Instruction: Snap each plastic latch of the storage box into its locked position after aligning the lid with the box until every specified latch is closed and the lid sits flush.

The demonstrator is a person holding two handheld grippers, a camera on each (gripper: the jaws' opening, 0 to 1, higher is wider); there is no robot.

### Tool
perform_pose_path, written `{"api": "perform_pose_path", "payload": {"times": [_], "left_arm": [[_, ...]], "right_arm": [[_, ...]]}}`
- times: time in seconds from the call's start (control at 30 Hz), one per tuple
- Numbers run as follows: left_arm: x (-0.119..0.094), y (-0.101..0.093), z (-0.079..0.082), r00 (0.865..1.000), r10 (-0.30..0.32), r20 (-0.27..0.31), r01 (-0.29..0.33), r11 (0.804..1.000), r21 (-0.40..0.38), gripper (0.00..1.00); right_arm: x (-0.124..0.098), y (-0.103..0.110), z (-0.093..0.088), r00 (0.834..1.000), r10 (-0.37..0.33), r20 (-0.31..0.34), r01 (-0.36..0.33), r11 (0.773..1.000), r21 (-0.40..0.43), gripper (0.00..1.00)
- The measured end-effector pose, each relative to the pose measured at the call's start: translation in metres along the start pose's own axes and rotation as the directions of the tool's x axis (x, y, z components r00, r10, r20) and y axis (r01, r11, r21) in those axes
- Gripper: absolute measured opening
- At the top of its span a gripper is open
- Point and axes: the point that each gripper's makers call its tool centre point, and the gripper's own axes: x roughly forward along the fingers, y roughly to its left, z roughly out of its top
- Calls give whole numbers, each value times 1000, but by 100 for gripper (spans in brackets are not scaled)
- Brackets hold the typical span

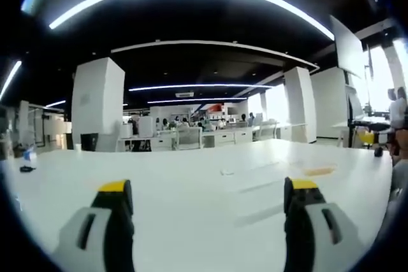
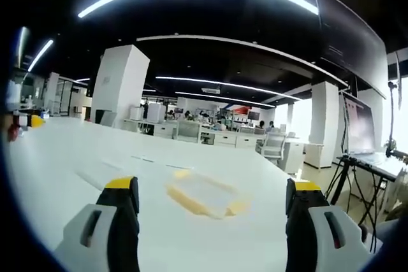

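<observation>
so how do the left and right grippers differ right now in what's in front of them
The right gripper has the clear, yellow-edged lid lying on the table just beyond its jaws. The left gripper faces bare tabletop, with the same lid small and off to one side. Both are open, holding nothing, jaws yellow-tipped.

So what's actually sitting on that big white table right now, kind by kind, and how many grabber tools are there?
Grippers: 2, the left gripper and the right gripper, both open.
Clear lid with yellow latches lying flat on the white table: 1.
Small dark object near the table's edge, too small to identify: 1.
Total: 4.
</observation>
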Motion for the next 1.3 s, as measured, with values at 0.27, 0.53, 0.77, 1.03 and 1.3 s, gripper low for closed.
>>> {"api": "perform_pose_path", "payload": {"times": [0.27, 0.53, 0.77, 1.03, 1.3], "left_arm": [[19, -10, -3, 999, -34, -17, 34, 999, -3, 100], [41, -25, -9, 994, -97, -56, 98, 995, 19, 100], [55, -37, -13, 986, -148, -73, 150, 988, 21, 99], [65, -46, -14, 977, -202, -70, 204, 979, 15, 95], [80, -58, -12, 964, -251, -83, 256, 966, 49, 97]], "right_arm": [[5, -12, -2, 1000, -9, -8, 9, 1000, -16, 98], [13, -21, -12, 1000, 4, -25, -4, 1000, -21, 97], [19, -31, -15, 999, 10, -37, -11, 999, -35, 97], [28, -34, -17, 998, 38, -43, -40, 998, -45, 97], [37, -37, -18, 997, 57, -52, -61, 996, -72, 97]]}}
